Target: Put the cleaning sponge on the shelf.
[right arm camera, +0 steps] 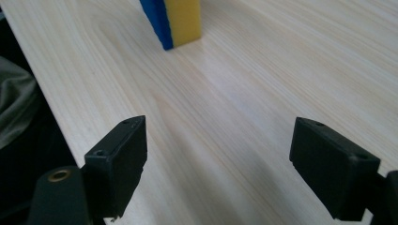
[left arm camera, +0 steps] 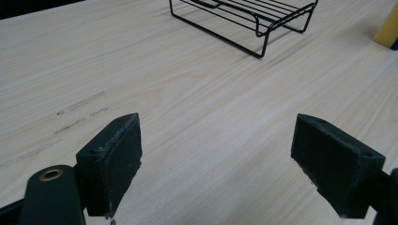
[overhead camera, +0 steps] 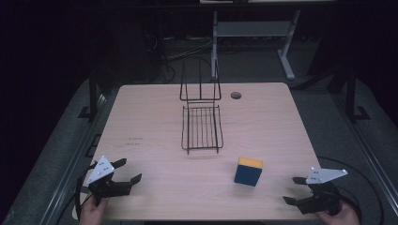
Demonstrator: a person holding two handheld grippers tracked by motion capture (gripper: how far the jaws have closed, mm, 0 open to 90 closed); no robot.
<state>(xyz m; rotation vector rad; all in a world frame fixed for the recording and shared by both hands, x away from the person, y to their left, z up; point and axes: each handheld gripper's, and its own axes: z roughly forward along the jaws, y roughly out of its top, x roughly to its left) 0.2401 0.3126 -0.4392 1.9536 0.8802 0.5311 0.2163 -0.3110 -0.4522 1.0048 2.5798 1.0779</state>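
the pale wooden table [overhead camera: 155, 126] carries a black wire rack [overhead camera: 202, 127] at its middle, its tall back toward the far edge. a blue and yellow sponge block [overhead camera: 248, 171] stands on edge, nearer the person and to the right. the right gripper [overhead camera: 298, 191] is closer to it — the block lies ahead and to its left. the left gripper [overhead camera: 128, 172] is well apart. both have jaws wide open, holding nothing. the block's top is cut off in the right gripper view.

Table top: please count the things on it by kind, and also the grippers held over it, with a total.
Black wire rack: 1
Blue and yellow sponge: 1
Hand-held grippers, both with fingers open: 2, the left gripper and the right gripper
Total: 4
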